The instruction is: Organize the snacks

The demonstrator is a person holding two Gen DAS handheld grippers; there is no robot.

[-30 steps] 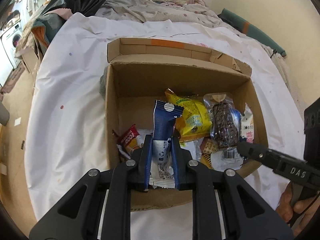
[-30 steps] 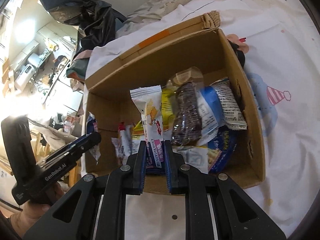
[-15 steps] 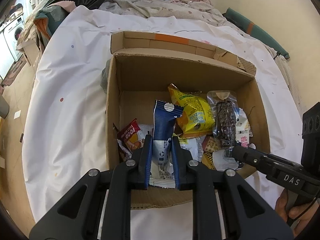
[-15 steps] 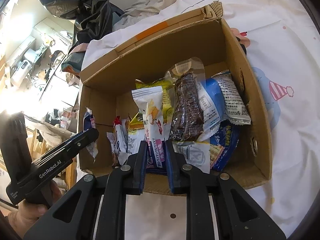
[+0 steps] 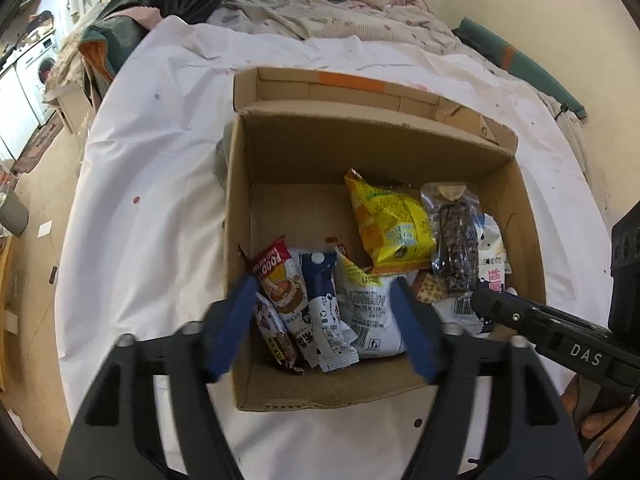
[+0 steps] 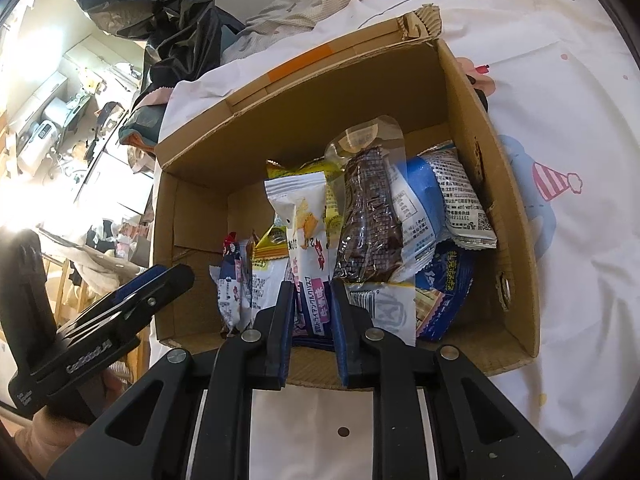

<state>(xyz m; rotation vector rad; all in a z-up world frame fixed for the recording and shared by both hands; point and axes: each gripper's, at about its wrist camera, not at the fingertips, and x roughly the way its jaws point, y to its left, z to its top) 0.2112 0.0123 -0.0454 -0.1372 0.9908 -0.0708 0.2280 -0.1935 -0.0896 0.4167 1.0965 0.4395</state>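
Observation:
An open cardboard box [image 5: 240,216] stands on the white sheet and holds several snack packets. My left gripper [image 5: 322,320] is open over the box's near left corner. A blue and white packet [image 5: 322,312] lies free in the box between its fingers, beside a red FOOD packet [image 5: 280,276]. My right gripper [image 6: 312,312] is shut on a white and pink snack packet [image 6: 304,224], held upright over the box's [image 6: 492,152] near edge. A yellow bag [image 5: 390,224] and a dark bar in clear wrap [image 5: 456,236] lie at the right.
The box sits on a bed with a white dotted sheet [image 5: 152,184]. A black plastic bag [image 6: 176,28] and rumpled bedding [image 5: 340,20] lie behind it. Floor and a washing machine [image 5: 36,76] are at the left.
My left gripper has opened and let go of the blue and white packet, which now lies in the box. My right gripper still holds its packet, a little nearer the box.

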